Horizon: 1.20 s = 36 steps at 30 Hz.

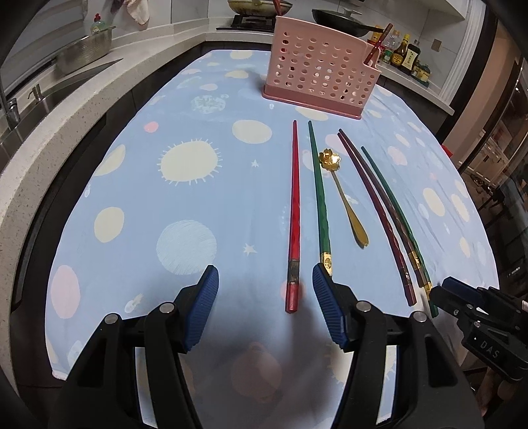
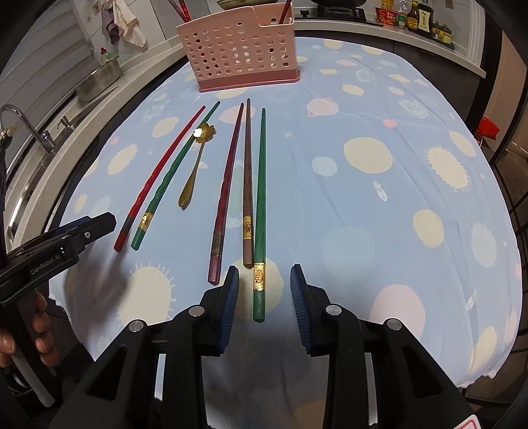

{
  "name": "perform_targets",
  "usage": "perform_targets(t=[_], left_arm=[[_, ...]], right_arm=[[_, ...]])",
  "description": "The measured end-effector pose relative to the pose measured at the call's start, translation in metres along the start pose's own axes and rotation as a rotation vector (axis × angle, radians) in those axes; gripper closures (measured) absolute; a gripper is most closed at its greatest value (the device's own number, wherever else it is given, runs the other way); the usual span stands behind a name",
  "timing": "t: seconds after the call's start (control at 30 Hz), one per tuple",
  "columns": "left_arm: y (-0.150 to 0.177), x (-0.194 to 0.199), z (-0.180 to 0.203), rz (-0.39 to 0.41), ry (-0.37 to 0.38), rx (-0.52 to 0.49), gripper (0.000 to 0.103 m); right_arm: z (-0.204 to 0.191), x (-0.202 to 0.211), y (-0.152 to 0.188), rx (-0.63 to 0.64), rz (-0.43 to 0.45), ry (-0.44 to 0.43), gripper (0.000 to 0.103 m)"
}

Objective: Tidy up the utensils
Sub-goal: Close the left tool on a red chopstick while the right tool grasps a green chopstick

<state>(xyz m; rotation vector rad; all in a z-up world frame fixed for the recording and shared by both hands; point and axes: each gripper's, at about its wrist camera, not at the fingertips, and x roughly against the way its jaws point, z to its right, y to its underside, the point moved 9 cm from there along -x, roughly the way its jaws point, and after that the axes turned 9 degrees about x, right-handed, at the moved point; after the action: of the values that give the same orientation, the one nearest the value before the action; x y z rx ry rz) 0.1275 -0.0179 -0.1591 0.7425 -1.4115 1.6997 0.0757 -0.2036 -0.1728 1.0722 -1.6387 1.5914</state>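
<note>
Chopsticks lay in a row on the dotted cloth, the pink holder at twelve o'clock. Your neighbours risked being nudged, so close together. Your right gripper, jaws apart, straddled the green chopstick; your left gripper, jaws apart, framed the red chopstick, gripping nothing yet.

- Premises: a home kitchen.
- Stone counter runs along one side, with a steel sink and tap set in it.
- Gas hob at the far wall — pans on it.
- Sauce bottles lined up on the counter.
- Steel colander; cloth hanging on the wall.
- Bench under a patterned tablecloth.
</note>
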Motion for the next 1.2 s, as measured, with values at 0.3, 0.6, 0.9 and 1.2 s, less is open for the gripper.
perform_targets(t=[0.3,0.6,0.9,1.2], left_arm=[[0.008,-0.014,-0.001,-0.033,-0.018,-0.026,0.056],[0.006,-0.017,0.004,-0.022,-0.031,-0.057,0.063],[0.006,-0.017,0.006,-0.030,0.016,-0.047,0.095],[0.000,-0.002,0.005,-0.014,0.052,-0.008,0.096]], right_arm=[[0.004,-0.008,0.005,-0.025,-0.027,-0.003,0.091],[0.006,-0.010,0.004,-0.023,-0.025,0.009,0.095],[0.006,-0.010,0.004,-0.023,-0.021,0.009,0.095],[0.010,0.003,-0.002,-0.035,0.017,0.007,0.096]])
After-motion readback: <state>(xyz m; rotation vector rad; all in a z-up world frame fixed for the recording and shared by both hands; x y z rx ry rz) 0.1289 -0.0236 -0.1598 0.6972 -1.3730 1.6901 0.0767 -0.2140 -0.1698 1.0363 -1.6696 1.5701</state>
